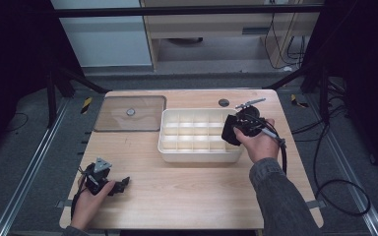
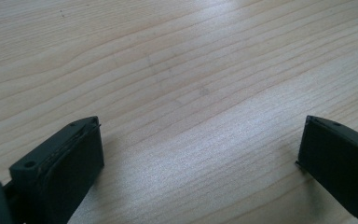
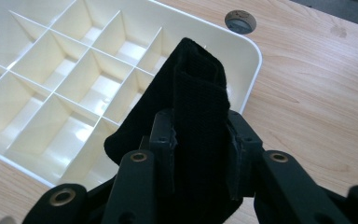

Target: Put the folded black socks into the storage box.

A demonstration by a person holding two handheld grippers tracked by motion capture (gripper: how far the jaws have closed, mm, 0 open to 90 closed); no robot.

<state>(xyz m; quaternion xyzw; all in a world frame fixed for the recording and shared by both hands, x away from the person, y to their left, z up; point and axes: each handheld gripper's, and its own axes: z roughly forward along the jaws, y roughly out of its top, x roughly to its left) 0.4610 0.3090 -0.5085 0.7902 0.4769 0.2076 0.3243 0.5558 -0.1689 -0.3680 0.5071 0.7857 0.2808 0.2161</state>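
My right gripper (image 3: 200, 140) is shut on a folded black cloth (image 3: 193, 98), whose free end sticks up and forward between the pads. In the high view the cloth (image 1: 230, 129) hangs over the right end of a white divided box (image 1: 163, 142), with my right gripper (image 1: 237, 129) above that end. The box (image 3: 251, 70) holds several bare compartments. My left gripper (image 1: 123, 186) rests low over the wooden table (image 1: 187, 191) at the front left. Its black fingers (image 2: 60, 163) stand wide apart with only bare wood between them, so my left gripper (image 2: 200, 144) is open.
A clear flat lid (image 1: 130, 113) with a round knob lies at the table's back left. A dark round grommet (image 1: 224, 103) sits in the tabletop behind the box, also seen as the grommet (image 3: 240, 21). Cables trail off the table's right side.
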